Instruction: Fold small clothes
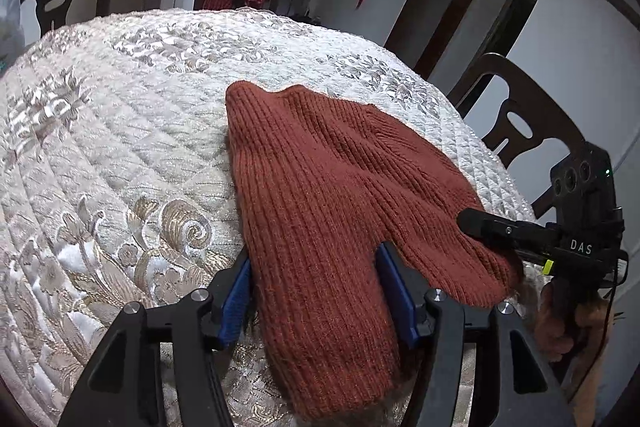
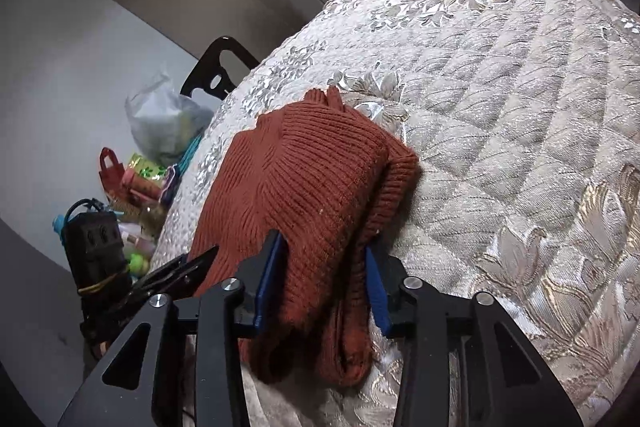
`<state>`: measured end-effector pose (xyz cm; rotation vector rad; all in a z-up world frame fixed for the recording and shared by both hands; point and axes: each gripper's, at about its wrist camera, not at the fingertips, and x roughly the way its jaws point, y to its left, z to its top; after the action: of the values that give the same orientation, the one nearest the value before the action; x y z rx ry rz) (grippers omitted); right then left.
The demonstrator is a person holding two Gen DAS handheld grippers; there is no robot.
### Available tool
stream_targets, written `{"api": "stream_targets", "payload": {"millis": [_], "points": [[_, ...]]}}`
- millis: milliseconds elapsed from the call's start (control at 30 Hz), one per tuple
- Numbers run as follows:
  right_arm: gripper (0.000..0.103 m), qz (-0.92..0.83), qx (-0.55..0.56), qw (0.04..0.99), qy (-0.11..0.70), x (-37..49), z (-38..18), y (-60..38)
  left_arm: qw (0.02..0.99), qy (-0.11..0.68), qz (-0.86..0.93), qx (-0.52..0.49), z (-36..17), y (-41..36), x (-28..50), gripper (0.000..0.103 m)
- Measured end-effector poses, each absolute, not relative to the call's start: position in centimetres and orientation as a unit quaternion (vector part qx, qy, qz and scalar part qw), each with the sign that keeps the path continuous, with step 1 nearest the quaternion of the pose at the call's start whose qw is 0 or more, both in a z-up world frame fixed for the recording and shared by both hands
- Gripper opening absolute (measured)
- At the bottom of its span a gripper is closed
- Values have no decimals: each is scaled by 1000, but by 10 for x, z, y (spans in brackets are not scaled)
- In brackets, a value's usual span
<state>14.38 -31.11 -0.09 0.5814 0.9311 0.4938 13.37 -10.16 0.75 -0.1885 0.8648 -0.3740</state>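
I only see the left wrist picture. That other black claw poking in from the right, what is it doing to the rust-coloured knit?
Observer: In the right wrist view, the right claw has the rust knit between its blue pads. I cannot tell whether they squeeze it.
Operator: Is the knit a single flat layer there?
Observer: No. On that side it is doubled over, and a second thick layer shows under the top one along the edge.
Operator: Anything beside the table that I miss?
Observer: Yes. A pale plastic bag and a small red bag sit among clutter past the edge of the cloth-covered table.
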Motion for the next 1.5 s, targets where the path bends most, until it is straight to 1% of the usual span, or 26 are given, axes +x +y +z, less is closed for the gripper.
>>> {"api": "stream_targets", "payload": {"millis": [33, 100, 200, 367, 633, 800, 1233, 1367, 1500], "points": [[37, 232, 271, 826, 437, 142, 0, -310, 890, 412, -178, -85, 9, -103, 131, 57], [31, 231, 270, 829, 431, 137, 2, -310, 896, 403, -171, -68, 12, -107, 126, 50], [28, 230, 267, 833, 426, 131, 6, -310, 904, 393, -162, -47, 17, -112, 120, 42], [26, 240, 262, 840, 409, 122, 22, -307, 910, 381, -160, -39, 27, -111, 113, 37], [25, 262, 237, 850, 391, 111, 44, -288, 920, 356, -162, -16, 46, -108, 98, 35], [24, 275, 236, 849, 385, 114, 50, -276, 923, 349, -160, -18, 52, -92, 99, 35], [24, 328, 231, 832, 382, 160, 53, -198, 935, 328, -129, -34, 67, -4, 119, 35], [24, 336, 233, 825, 390, 182, 44, -177, 932, 335, -119, -62, 59, 24, 135, 35], [24, 333, 233, 816, 410, 198, 27, -171, 922, 364, -94, -94, 30, 45, 148, 36]]}}
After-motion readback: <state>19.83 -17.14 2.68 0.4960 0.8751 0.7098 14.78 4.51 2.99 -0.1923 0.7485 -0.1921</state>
